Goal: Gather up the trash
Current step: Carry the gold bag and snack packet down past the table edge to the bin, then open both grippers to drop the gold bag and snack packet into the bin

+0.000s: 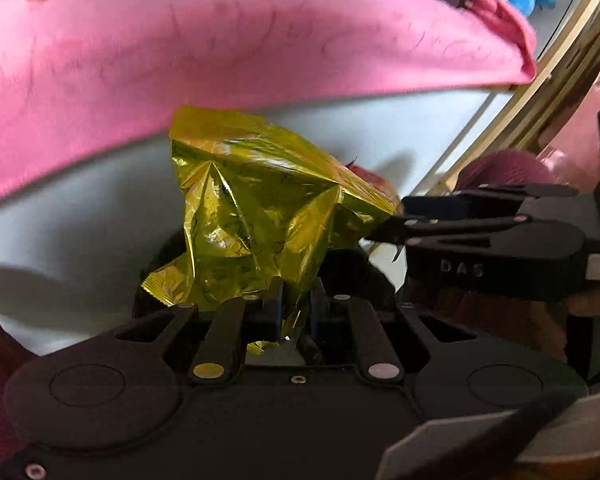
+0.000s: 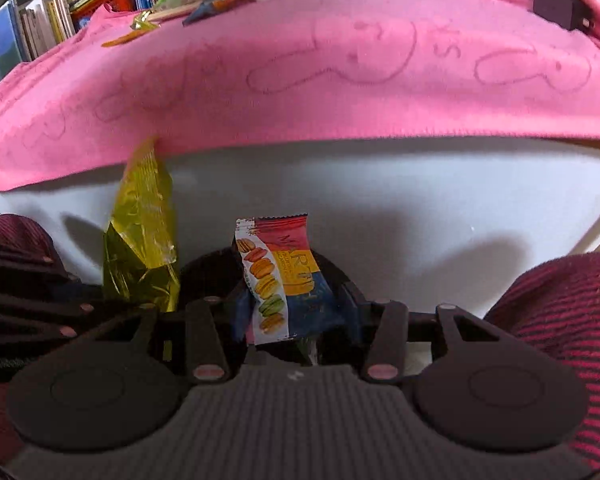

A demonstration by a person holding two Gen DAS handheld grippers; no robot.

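**Both claws loaded, carrying wrappers to the drop**

Left claw [image 1: 296, 300]: jaws pinched nearly shut on the bottom edge of the gold foil [image 1: 256, 208]. The foil stands up crumpled above the fingers, and a tail of it pokes through below the pads. Grip is on a thin corner only.

Right claw [image 2: 296, 312]: jaws part-way in, clamped on the macaron wrapper [image 2: 280, 276]. The wrapper stands upright between the pads, its top free.

Both wrappers hang in the air in front of the white desk [image 2: 380, 200] edge, below the pink towel [image 2: 300, 80] that drapes over it. My two claws sit just beside each other; in the left view the right one's fingers nearly touch the foil.

More trash [image 2: 204, 4] lies on the far part of the towel, well apart from me. A black plug [image 2: 560, 10] is there too; I judge it is not trash.

I see no bin in either view, only something dark under the claws that I cannot identify.

Notes for doing this step well:
- Hold both grips firm until each claw is over the bin; the foil is slippery and held by little.
- Keep the claws from bumping, or the foil may get knocked loose.
- Release one at a time and check each wrapper drops clear of the pads.
- Foil may cling; a small shake could help.
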